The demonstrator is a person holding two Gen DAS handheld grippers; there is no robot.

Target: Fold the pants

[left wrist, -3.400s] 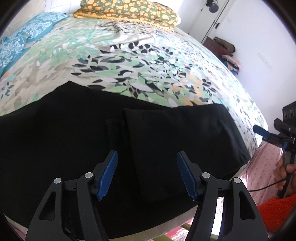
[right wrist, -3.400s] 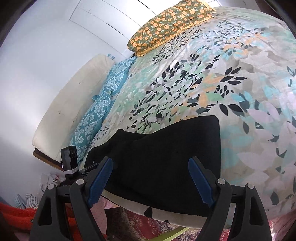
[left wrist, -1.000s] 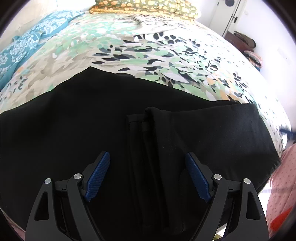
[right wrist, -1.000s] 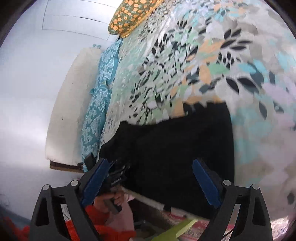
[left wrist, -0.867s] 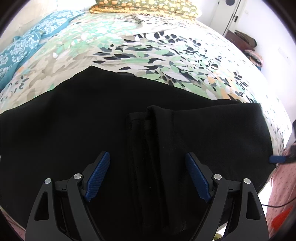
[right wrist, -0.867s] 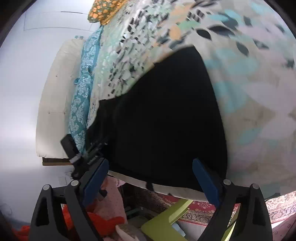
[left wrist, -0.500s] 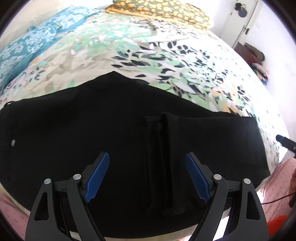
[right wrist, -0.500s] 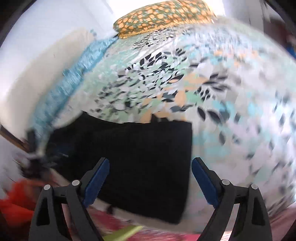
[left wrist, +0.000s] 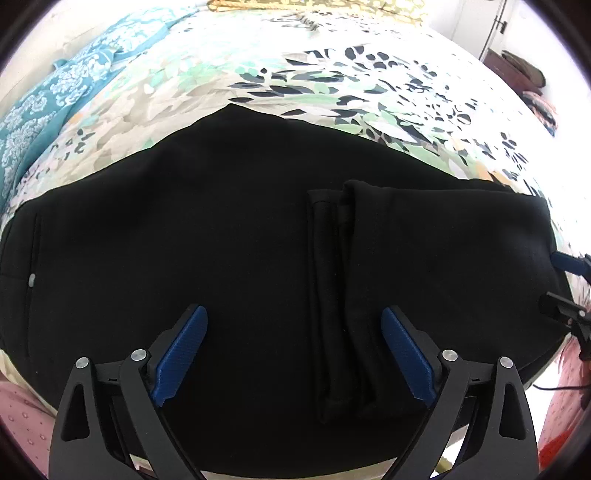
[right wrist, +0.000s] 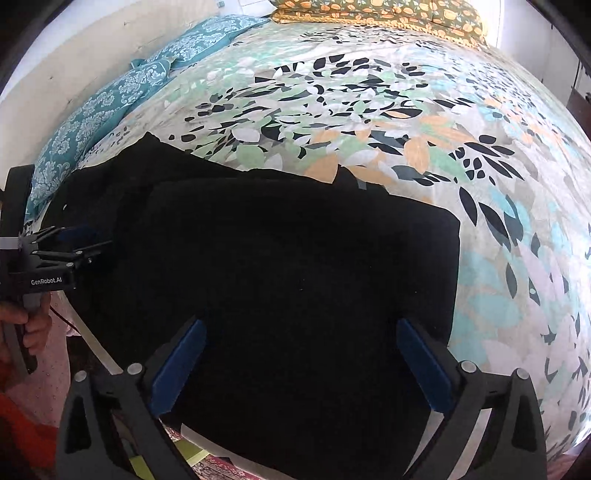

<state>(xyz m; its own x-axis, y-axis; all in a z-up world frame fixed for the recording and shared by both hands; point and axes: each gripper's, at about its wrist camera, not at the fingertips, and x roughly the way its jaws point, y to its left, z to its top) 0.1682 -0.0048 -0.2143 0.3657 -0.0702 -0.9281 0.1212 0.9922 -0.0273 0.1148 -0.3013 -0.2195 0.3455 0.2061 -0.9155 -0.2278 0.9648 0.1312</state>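
Black pants (left wrist: pixel 221 240) lie across the near edge of the bed, one end folded over the middle, where its cuffs (left wrist: pixel 332 295) form a ridge. My left gripper (left wrist: pixel 293 317) hovers above that ridge. Its jaws are opening and the pads touch no cloth. In the right wrist view the folded right end of the pants (right wrist: pixel 295 258) lies flat, its edge square to the bed. Over it my right gripper (right wrist: pixel 301 326) hangs with its jaws opening and nothing pinched. Each gripper shows in the other's view: the right gripper (left wrist: pixel 569 266) and the left gripper (right wrist: pixel 66 240).
A leaf-print cover (right wrist: pixel 406 110) spreads over the bed behind the pants. Teal pillows (right wrist: pixel 122 96) line the left side and an orange-patterned pillow (right wrist: pixel 388 14) sits at the head. A hand (right wrist: pixel 26 325) holds the left gripper's handle. A patterned rug (right wrist: pixel 207 465) lies below the bed edge.
The right gripper swung and rolled from a tilted view to level over the pants' right end. The left view tipped back a little, showing more of the left end. Both jaws stand wider.
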